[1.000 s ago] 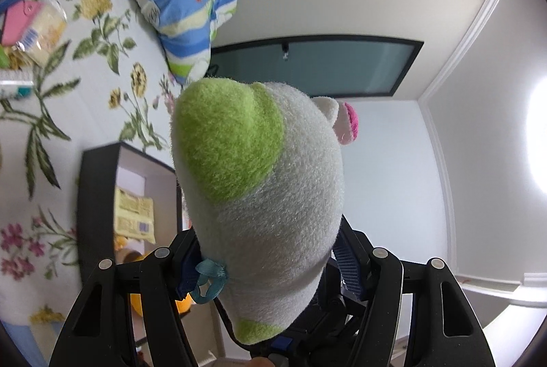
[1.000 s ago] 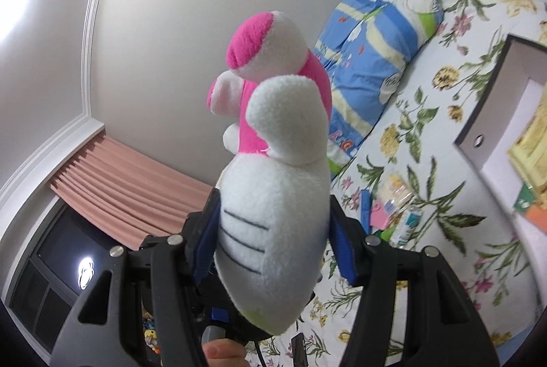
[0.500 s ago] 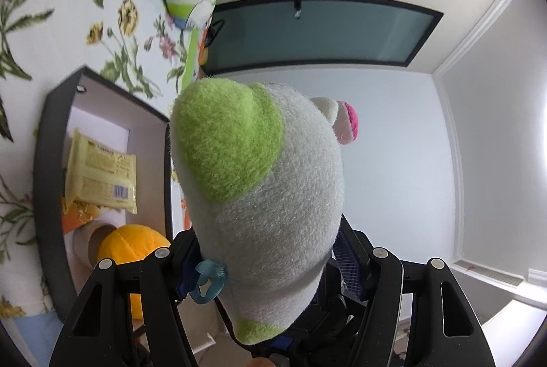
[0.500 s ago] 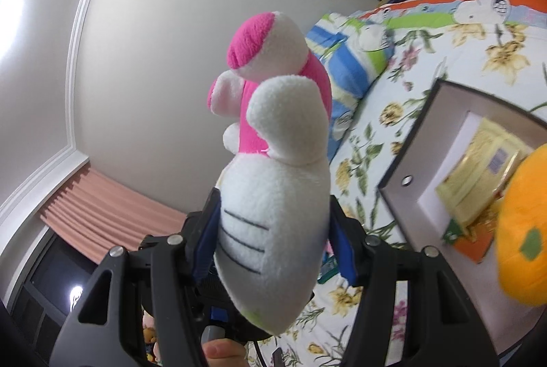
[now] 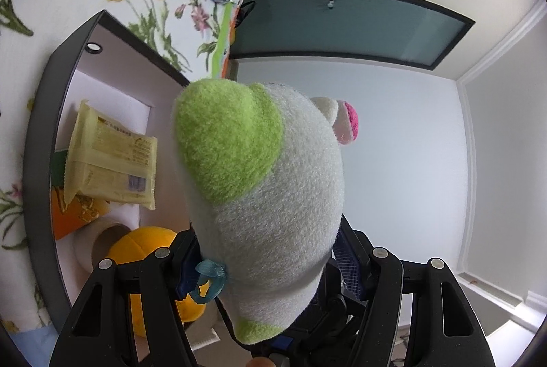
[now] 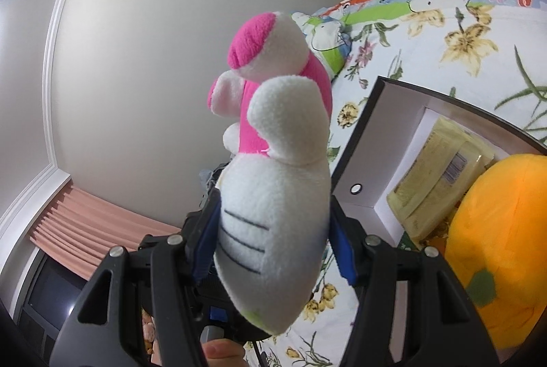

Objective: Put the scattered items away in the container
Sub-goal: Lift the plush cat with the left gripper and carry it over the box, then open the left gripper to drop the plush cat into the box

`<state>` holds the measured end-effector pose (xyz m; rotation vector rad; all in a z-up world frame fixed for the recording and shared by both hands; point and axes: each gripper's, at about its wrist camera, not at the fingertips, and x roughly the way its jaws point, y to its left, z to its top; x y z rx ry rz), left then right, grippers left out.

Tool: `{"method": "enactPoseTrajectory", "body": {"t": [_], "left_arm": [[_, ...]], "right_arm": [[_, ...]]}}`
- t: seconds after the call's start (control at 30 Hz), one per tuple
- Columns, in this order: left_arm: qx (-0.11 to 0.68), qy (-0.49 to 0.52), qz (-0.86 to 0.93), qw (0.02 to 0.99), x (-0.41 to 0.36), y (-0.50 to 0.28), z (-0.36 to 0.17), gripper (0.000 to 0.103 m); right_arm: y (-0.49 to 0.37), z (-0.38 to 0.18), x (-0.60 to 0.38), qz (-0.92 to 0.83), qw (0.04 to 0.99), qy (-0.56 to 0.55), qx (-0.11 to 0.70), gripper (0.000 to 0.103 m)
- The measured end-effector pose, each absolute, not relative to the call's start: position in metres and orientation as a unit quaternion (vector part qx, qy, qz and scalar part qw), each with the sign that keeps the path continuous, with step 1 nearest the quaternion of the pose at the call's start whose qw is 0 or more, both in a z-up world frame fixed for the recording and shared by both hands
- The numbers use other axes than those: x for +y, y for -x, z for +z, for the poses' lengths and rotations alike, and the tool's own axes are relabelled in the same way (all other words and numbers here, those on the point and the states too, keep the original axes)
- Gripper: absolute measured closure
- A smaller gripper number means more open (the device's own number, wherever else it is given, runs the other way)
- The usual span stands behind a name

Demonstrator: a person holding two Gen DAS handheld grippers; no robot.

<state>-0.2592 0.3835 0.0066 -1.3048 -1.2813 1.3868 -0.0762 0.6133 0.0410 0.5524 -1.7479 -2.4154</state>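
Now the black box (image 5: 41, 141) fills more of both views than a second ago; left gripper (image 5: 270, 264) and right gripper (image 6: 273, 250) stay clenched on the plush toy (image 5: 270, 196).

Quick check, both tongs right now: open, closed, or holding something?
Left tongs: closed on the plush toy, at its white and green part.
Right tongs: closed on the same plush toy, at its white and pink part.

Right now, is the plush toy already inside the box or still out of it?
Out. The plush toy is clamped between both hand-held grippers, beside the box, which already holds a yellow packet and orange plush.
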Motion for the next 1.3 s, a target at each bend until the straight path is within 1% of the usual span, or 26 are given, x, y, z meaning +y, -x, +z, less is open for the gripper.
{"method": "enactPoseTrajectory", "body": {"t": [0.27,0.37,0.43,0.47,0.5,0.53,0.57,0.6,0.7,1.0,1.3], "left_arm": [[-0.515,0.532,0.539,0.402,0.389,0.26,-0.012,0.036],[-0.522,0.536,0.529,0.4,0.39,0.259,-0.019,0.036],[-0.536,0.54,0.521,0.387,0.389,0.258,-0.027,0.036],[-0.542,0.542,0.518,0.381,0.387,0.258,-0.029,0.033],[-0.55,0.545,0.515,0.369,0.385,0.257,-0.034,0.026],[-0.557,0.547,0.514,0.355,0.381,0.256,-0.038,0.016],[-0.565,0.545,0.514,0.347,0.377,0.255,-0.041,0.013],[-0.573,0.54,0.509,0.348,0.374,0.255,-0.042,0.013],[-0.581,0.54,0.491,0.36,0.371,0.254,-0.04,0.002],[-0.588,0.544,0.478,0.359,0.359,0.248,-0.037,0.002],[-0.592,0.526,0.487,0.37,0.336,0.237,-0.014,0.002]], "right_arm": [[0.08,0.025,0.62,-0.791,0.041,-0.193,-0.58,0.045],[0.079,0.022,0.623,-0.791,0.035,-0.196,-0.578,0.043],[0.079,0.018,0.624,-0.788,0.032,-0.2,-0.582,0.037],[0.079,0.016,0.623,-0.786,0.029,-0.202,-0.584,0.029],[0.079,0.014,0.624,-0.781,0.026,-0.203,-0.59,0.013],[0.077,0.011,0.625,-0.775,0.021,-0.198,-0.599,0.006],[0.076,0.01,0.626,-0.773,0.018,-0.193,-0.604,0.003],[0.076,0.011,0.626,-0.774,0.016,-0.189,-0.604,0.003],[0.077,0.014,0.622,-0.783,0.007,-0.193,-0.592,0.002],[0.075,0.013,0.617,-0.778,0.011,-0.19,-0.599,0.001],[0.069,0.028,0.6,-0.783,0.022,-0.192,-0.592,0.001]]}}
